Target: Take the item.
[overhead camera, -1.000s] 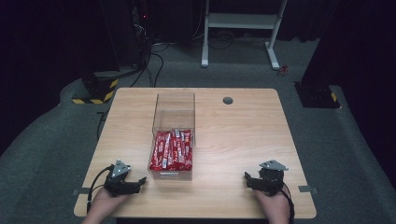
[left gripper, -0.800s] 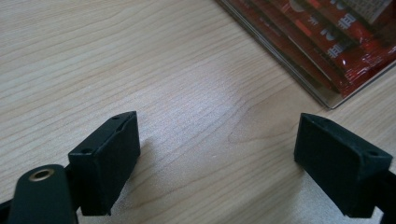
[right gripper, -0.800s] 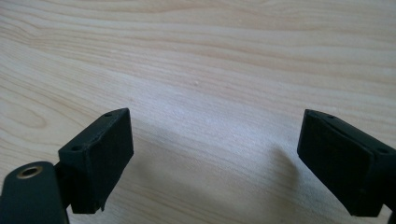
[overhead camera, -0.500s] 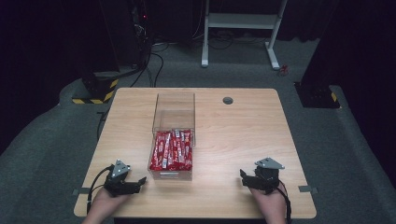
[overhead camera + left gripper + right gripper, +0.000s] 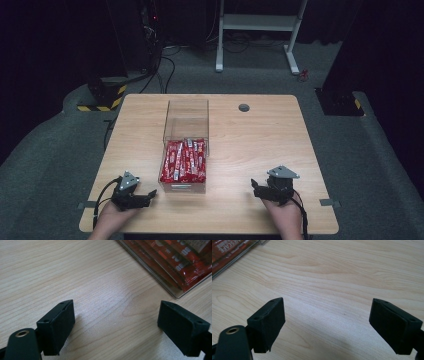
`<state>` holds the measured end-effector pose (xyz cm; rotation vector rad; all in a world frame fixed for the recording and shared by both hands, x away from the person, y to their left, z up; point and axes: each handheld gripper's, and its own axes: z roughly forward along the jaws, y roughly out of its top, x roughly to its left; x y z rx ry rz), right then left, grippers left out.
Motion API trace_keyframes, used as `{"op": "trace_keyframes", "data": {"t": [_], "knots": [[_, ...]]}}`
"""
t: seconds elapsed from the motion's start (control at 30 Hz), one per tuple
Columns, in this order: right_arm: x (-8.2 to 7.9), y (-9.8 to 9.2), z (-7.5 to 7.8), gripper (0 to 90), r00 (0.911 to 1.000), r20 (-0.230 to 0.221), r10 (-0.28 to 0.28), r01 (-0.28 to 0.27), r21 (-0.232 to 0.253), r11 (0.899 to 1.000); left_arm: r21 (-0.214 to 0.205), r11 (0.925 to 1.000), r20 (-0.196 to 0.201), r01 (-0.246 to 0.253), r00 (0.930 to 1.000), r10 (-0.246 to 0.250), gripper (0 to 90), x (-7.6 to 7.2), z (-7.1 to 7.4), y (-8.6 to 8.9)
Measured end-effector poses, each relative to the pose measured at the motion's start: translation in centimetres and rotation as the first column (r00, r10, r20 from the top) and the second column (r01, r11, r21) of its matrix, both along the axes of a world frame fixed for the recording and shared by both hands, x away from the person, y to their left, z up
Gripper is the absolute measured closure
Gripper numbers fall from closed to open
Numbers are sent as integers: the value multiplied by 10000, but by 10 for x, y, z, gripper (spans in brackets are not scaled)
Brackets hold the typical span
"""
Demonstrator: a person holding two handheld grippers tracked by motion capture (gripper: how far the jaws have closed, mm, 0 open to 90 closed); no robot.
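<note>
A clear plastic box (image 5: 186,120) stands on the wooden table (image 5: 255,145), left of its middle. Red snack packets (image 5: 184,160) fill the box's near half. My left gripper (image 5: 148,197) rests low on the table near the front left corner, jaws wide open and empty, pointing right toward the box. In the left gripper view (image 5: 115,322) the box corner and red packets (image 5: 175,262) lie at the upper right. My right gripper (image 5: 255,190) sits at the front right, open and empty, pointing left; its own view (image 5: 327,322) shows a packet (image 5: 227,250) at the upper left.
A small dark round grommet (image 5: 244,107) is set in the table near its far edge. Bare wood lies between the box and the right gripper. Beyond the table are grey carpet, a white frame stand (image 5: 260,25) and dark equipment with cables.
The right gripper has shifted slightly left toward the box and turned a little. The left gripper has stayed in place.
</note>
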<state>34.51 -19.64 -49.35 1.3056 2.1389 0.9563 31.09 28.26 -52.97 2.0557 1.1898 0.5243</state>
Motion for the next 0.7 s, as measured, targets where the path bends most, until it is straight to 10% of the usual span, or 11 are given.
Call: {"op": "trace_keyframes", "data": {"t": [0.7], "knots": [[12, 36, 10, 138, 9976, 228, 648, -654, 250, 9975, 7, 10000, 18, -3, 10000, 3, 149, 0, 0, 0]]}}
